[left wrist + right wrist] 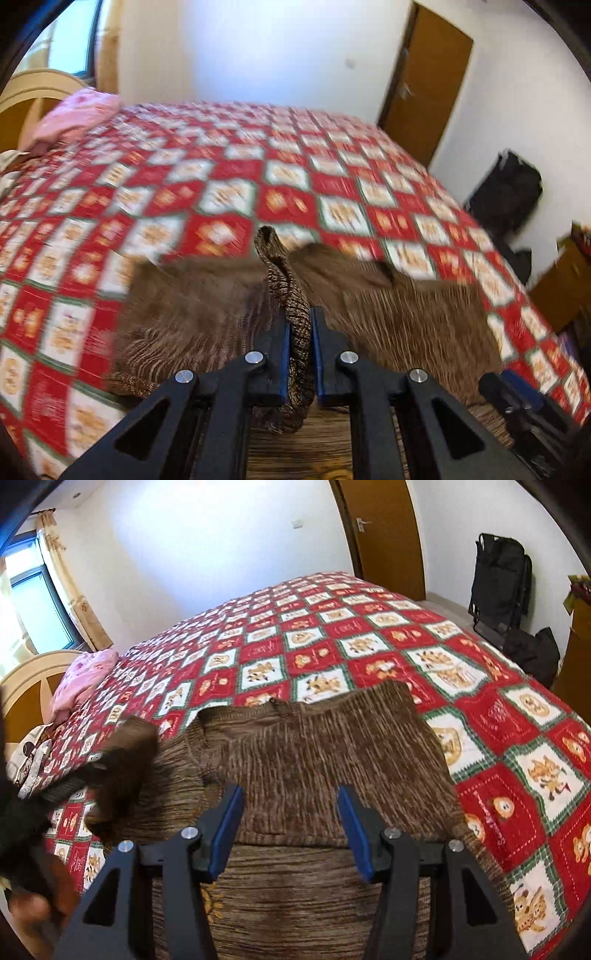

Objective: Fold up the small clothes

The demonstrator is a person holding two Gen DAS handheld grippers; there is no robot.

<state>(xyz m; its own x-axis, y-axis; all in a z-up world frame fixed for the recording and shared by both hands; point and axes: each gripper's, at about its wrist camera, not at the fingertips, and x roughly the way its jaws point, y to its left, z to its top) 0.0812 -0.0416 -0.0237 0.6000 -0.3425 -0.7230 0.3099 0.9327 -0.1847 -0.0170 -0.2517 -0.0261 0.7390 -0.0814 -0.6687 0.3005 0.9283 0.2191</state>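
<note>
A small brown knit sweater (pixel 317 768) lies on the red and white patterned bed cover (pixel 332 635). Its right sleeve is folded across the body. My left gripper (pixel 300 325) is shut on the left sleeve (pixel 291 295) and holds it lifted above the sweater (pixel 406 317). In the right wrist view the left gripper (pixel 92 771) shows blurred at the left with the sleeve (pixel 125 760) in it. My right gripper (pixel 291 805) is open and empty, hovering just above the sweater's middle. The right gripper also shows at the lower right of the left wrist view (pixel 517 395).
A pink garment (pixel 88 675) and a white printed garment (pixel 31 753) lie near the wooden headboard (pixel 26 679) at the left. A black bag (pixel 502 579) stands by the wall at the right, beside a brown door (pixel 384 528). The bed cover's right edge drops off near the bag.
</note>
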